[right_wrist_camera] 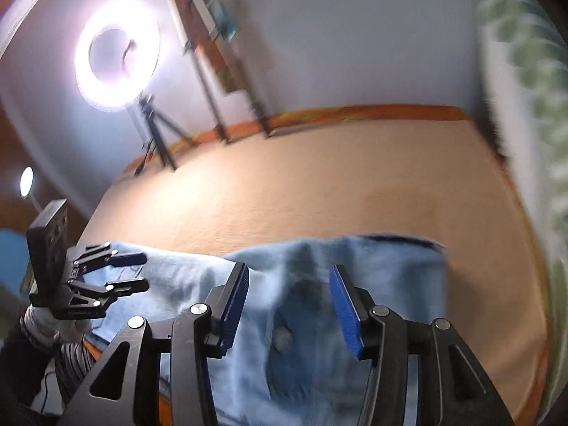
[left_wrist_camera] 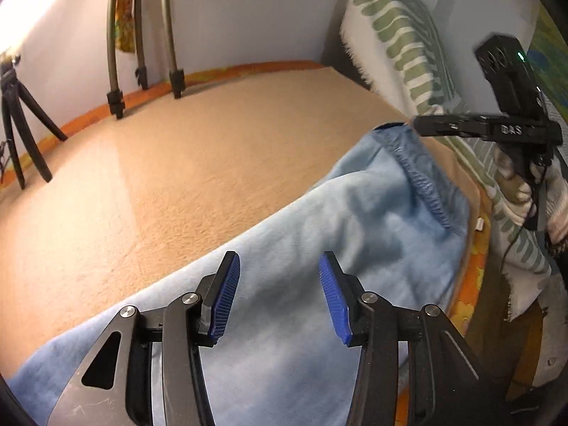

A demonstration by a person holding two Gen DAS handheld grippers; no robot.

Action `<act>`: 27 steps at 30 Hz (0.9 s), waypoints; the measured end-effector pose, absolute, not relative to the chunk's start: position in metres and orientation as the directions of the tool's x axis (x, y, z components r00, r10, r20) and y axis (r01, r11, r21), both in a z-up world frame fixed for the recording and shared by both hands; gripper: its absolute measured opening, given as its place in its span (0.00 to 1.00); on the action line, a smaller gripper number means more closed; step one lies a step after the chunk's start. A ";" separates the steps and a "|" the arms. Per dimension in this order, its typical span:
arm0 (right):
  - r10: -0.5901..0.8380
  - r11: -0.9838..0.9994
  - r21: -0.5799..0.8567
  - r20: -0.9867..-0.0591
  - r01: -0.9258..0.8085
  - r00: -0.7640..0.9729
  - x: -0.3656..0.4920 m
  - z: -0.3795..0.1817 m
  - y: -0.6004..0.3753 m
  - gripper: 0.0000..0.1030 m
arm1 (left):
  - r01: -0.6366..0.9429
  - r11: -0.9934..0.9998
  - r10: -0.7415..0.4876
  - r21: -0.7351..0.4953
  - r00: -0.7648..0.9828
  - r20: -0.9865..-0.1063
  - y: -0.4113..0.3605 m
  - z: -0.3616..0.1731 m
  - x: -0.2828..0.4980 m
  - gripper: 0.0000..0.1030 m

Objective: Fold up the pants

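Observation:
Light blue pants (left_wrist_camera: 355, 220) lie spread along the near edge of a tan blanket (left_wrist_camera: 177, 177) on a bed, with a stitched hem (left_wrist_camera: 422, 181) at their far end. My left gripper (left_wrist_camera: 278, 259) hovers over the cloth, open, its blue pads apart and nothing pinched. In the right wrist view the pants (right_wrist_camera: 390, 284) lie under my right gripper (right_wrist_camera: 288, 268), which is also open and empty. The left gripper (right_wrist_camera: 129, 271) shows there at the left over the pants' edge, jaws apart. The right gripper (left_wrist_camera: 486, 127) appears side-on at the far right of the left wrist view.
Tripod legs (left_wrist_camera: 115, 71) and a small black tripod (left_wrist_camera: 21, 124) stand along the back wall. A lit ring light (right_wrist_camera: 117, 53) is behind them. A green-and-white cushion (left_wrist_camera: 401, 35) leans at the right. A gloved hand (right_wrist_camera: 39, 319) holds the left gripper.

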State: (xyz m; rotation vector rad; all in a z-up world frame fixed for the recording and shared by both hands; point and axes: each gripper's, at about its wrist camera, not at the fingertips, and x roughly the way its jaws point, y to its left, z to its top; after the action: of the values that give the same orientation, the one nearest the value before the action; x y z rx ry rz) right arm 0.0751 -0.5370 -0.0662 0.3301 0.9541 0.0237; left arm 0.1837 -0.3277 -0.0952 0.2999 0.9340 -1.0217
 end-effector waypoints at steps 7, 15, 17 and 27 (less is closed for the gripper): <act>0.199 0.980 0.192 -0.879 -0.060 0.433 0.147 -0.116 -0.505 0.54 | 0.859 0.487 -0.548 -0.158 0.160 -0.821 -0.343 -0.106 0.206 0.52; 0.259 0.966 0.232 -0.892 -0.118 0.370 0.152 -0.141 -0.508 0.27 | 0.864 0.452 -0.553 -0.224 0.074 -0.830 -0.352 -0.118 0.220 0.57; 0.260 0.965 0.226 -0.889 -0.131 0.378 0.144 -0.141 -0.505 0.15 | 0.866 0.452 -0.551 -0.214 0.082 -0.830 -0.352 -0.119 0.216 0.56; 0.149 0.989 0.136 -0.844 -0.064 0.516 0.099 -0.099 -0.492 0.00 | 0.895 0.400 -0.564 -0.196 0.072 -0.822 -0.330 -0.112 0.171 0.09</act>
State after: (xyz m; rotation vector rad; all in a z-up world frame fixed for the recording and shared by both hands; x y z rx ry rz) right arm 0.0986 -0.4920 -0.0995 0.0912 1.0211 0.1286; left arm 0.1714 -0.3302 -0.1123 0.4120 0.9895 -1.1439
